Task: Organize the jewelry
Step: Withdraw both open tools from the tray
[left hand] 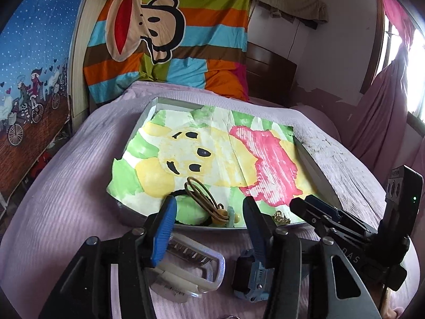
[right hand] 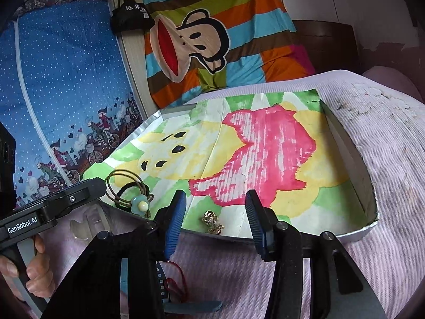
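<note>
A shallow silver tray (left hand: 317,170) (right hand: 356,164) lined with a painted bear drawing lies on the pink bed cover. At its near edge lie a brown hair tie with a blue flower (left hand: 202,199) (right hand: 132,194) and a small gold ornament (left hand: 281,216) (right hand: 212,220). My left gripper (left hand: 209,207) is open and empty, just before the tray's near edge. My right gripper (right hand: 215,204) is open and empty, its fingers either side of the gold ornament. A blue watch (left hand: 252,276) (right hand: 186,305) and a silver clip (left hand: 191,268) lie on the cover under the grippers. A red cord (right hand: 178,279) lies by the watch.
A striped monkey-print quilt (left hand: 170,34) is piled behind the tray. A blue patterned panel (left hand: 29,79) stands at left. A dark wooden headboard (left hand: 268,74) and pink curtain (left hand: 382,111) are at right. A clear plastic piece (right hand: 85,223) lies left of the tray.
</note>
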The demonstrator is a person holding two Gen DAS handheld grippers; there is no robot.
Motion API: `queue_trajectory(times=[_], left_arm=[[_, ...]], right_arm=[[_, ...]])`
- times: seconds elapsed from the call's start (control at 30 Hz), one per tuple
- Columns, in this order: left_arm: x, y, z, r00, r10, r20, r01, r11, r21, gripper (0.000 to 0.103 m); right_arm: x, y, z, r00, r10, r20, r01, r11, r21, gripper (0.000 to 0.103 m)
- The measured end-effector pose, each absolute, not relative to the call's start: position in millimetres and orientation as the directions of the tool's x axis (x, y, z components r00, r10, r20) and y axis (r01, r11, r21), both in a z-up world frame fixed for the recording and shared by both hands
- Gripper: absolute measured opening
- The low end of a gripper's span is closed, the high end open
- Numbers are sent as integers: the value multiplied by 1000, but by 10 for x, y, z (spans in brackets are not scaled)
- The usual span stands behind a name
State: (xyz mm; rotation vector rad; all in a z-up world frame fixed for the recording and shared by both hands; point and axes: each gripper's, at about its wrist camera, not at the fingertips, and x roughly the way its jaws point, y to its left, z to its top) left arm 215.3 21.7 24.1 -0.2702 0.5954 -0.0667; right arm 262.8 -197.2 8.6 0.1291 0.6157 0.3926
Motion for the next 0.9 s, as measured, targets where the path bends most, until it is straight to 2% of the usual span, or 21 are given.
queue_trajectory(times=[0.03, 0.07, 0.1, 0.23, 0.3, 0.33, 0.4, 0.47, 0.73, 0.9], left_arm=[[2106, 226, 252, 835, -136, -533, -16, 963, -270, 50], [2063, 234, 262, 842, -130, -523, -18, 963, -269, 55], [2019, 236, 272, 850, -117, -514, -27, 964, -264, 63], [1815, 243, 336, 884, -63, -464, -54, 970, -235, 79], [1717, 246, 365, 895, -39, -445, -69, 972, -223, 91], [1661, 247, 374, 901, -29, -434, -73, 973, -217, 94], [1548, 240, 398, 911, -10, -411, -77, 978, -194, 103], [1432, 223, 406, 921, 9, -389, -80, 983, -166, 103], [1068, 178, 319, 939, 40, -340, -88, 988, -126, 103], [897, 165, 243, 940, 43, -337, -86, 990, -113, 103]], right_arm=[[2583, -1996, 108, 756, 393, -523, -318, 920, 230, 42], [2535, -2021, 132, 768, 389, -509, -317, 921, 226, 46], [2480, -2045, 161, 780, 385, -494, -316, 923, 220, 53], [2235, -2120, 276, 823, 370, -431, -313, 928, 201, 66], [2108, -2162, 331, 840, 365, -401, -310, 930, 197, 80], [2045, -2177, 358, 848, 362, -387, -309, 931, 195, 83], [1918, -2202, 399, 860, 355, -367, -307, 934, 183, 97], [1788, -2233, 438, 871, 349, -345, -307, 936, 172, 101], [1351, -2346, 462, 891, 332, -311, -294, 942, 164, 102], [1177, -2374, 398, 883, 333, -330, -299, 942, 151, 102]])
